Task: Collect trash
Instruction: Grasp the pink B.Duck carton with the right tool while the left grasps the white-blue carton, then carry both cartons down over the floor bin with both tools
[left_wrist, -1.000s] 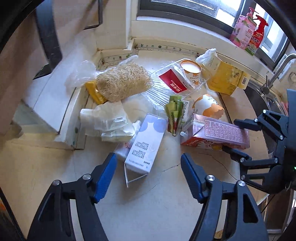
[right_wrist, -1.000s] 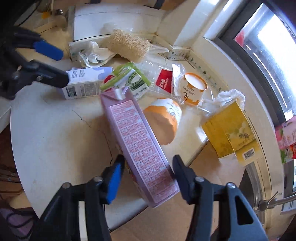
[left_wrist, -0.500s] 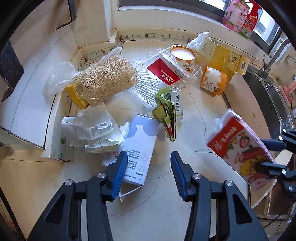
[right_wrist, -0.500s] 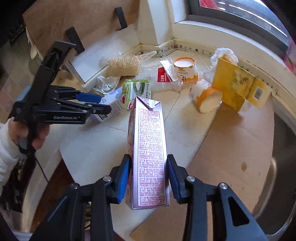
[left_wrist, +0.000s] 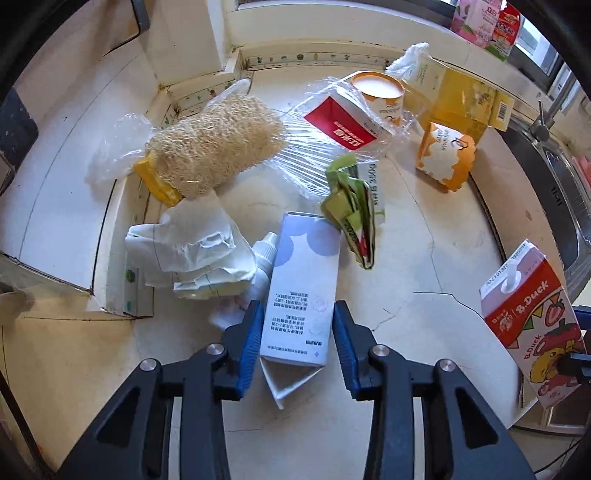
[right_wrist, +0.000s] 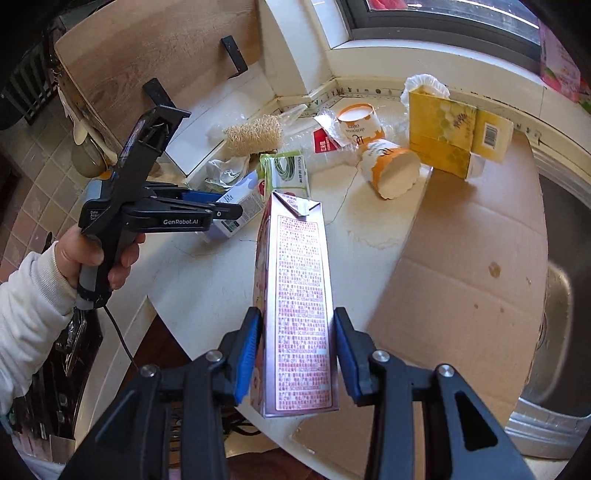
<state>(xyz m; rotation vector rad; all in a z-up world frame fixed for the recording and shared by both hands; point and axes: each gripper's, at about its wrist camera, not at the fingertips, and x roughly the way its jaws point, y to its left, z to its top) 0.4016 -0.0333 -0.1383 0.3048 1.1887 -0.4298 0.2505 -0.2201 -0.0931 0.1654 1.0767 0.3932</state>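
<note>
A white-and-blue carton (left_wrist: 303, 280) lies flat on the pale counter (left_wrist: 406, 258). My left gripper (left_wrist: 297, 332) straddles its near end and its jaws are closing, the blue pads right beside the carton's sides with no clear press. In the right wrist view the left gripper (right_wrist: 221, 206) is held by a person's hand over that carton (right_wrist: 240, 206). My right gripper (right_wrist: 295, 350) is shut on a pink strawberry milk carton (right_wrist: 299, 295), held upright off the counter near its front edge. The same carton (left_wrist: 532, 314) shows at the right of the left wrist view.
Behind lie a loofah (left_wrist: 214, 144), crumpled tissue (left_wrist: 192, 251), a small white bottle (left_wrist: 264, 254), a green wrapper (left_wrist: 354, 214), cling film with a red label (left_wrist: 340, 122), two orange paper cups (left_wrist: 443, 155), and a yellow box (left_wrist: 465, 96). A cardboard sheet (right_wrist: 461, 266) covers the counter beside the sink (right_wrist: 565, 295).
The left jaws have come down around the white-and-blue carton and narrowed. The right gripper closed on the pink carton, stood it upright and lifted it toward the counter's front edge.
</note>
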